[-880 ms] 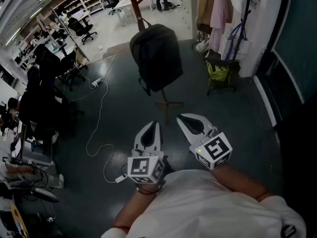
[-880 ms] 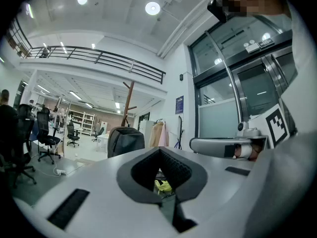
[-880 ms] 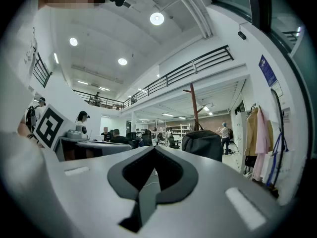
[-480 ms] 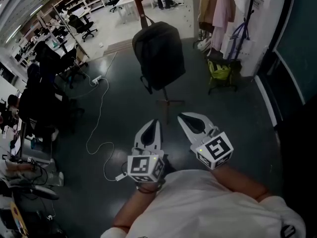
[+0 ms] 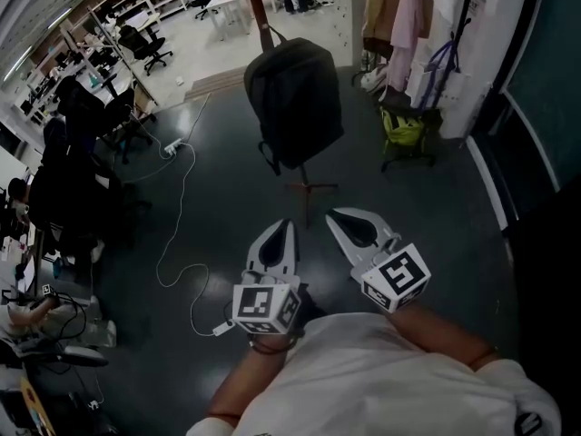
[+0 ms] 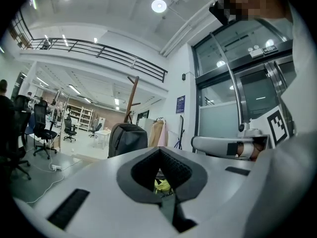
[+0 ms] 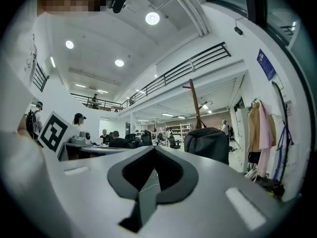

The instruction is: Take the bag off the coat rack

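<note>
A black backpack [image 5: 295, 103] hangs by its top loop on a brown wooden coat rack [image 5: 260, 12], whose cross foot [image 5: 310, 189] rests on the dark floor. My left gripper [image 5: 281, 234] and right gripper [image 5: 343, 219] are held low in front of me, side by side. Both are shut and hold nothing, well short of the bag. In the left gripper view the backpack [image 6: 128, 139] and the rack [image 6: 131, 97] stand ahead, left of my left gripper [image 6: 159, 150]. In the right gripper view the backpack [image 7: 208, 145] hangs right of my right gripper [image 7: 154, 148].
Coats [image 5: 404, 16] hang at the back right above a yellow-green bag on a small stand [image 5: 400, 133]. A white cable [image 5: 177, 234] snakes over the floor on the left. Office chairs [image 5: 86, 107] and desks fill the far left. A dark glass wall [image 5: 545, 89] runs along the right.
The head view has shifted a little, so the backpack and rack sit slightly further right in the frame. Both grippers stay shut in the same place.
</note>
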A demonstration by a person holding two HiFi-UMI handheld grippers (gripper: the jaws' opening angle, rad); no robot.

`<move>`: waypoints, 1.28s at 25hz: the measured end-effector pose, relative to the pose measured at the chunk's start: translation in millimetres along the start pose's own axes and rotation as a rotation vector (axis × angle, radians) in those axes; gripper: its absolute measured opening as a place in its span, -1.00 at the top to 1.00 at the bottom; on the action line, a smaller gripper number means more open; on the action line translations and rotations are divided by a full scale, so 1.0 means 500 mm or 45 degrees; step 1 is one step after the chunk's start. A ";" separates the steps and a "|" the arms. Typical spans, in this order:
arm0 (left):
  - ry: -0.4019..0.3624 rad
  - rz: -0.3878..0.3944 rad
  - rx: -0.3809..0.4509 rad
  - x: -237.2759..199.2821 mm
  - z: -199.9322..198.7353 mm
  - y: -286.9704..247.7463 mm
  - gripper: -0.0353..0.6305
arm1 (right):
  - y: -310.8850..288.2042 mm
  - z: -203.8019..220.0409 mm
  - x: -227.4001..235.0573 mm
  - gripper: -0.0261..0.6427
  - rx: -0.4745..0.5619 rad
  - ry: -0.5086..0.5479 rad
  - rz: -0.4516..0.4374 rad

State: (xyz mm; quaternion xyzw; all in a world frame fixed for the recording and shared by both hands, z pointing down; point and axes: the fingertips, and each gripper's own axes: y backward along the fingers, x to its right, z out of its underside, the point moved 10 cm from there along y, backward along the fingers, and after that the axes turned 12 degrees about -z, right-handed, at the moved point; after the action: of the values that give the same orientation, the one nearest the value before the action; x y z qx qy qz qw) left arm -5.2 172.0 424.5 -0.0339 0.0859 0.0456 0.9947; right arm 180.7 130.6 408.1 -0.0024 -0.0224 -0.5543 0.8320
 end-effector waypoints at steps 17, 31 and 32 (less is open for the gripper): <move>-0.018 0.190 -0.042 -0.276 -0.086 -0.216 0.89 | -0.334 -0.012 0.107 0.91 0.017 -0.057 0.116; -0.003 0.194 -0.043 -0.373 -0.103 -0.250 0.89 | -0.433 0.004 0.110 0.91 0.010 -0.073 0.120; 0.000 0.194 -0.043 -0.375 -0.102 -0.254 0.89 | -0.435 0.004 0.113 0.91 0.006 -0.070 0.120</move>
State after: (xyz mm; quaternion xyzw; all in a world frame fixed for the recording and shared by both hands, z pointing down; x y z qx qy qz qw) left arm -185.3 26.1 414.5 -0.0442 0.0875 0.1225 0.9876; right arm 1.7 -5.3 407.8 -0.0169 -0.0465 -0.5140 0.8564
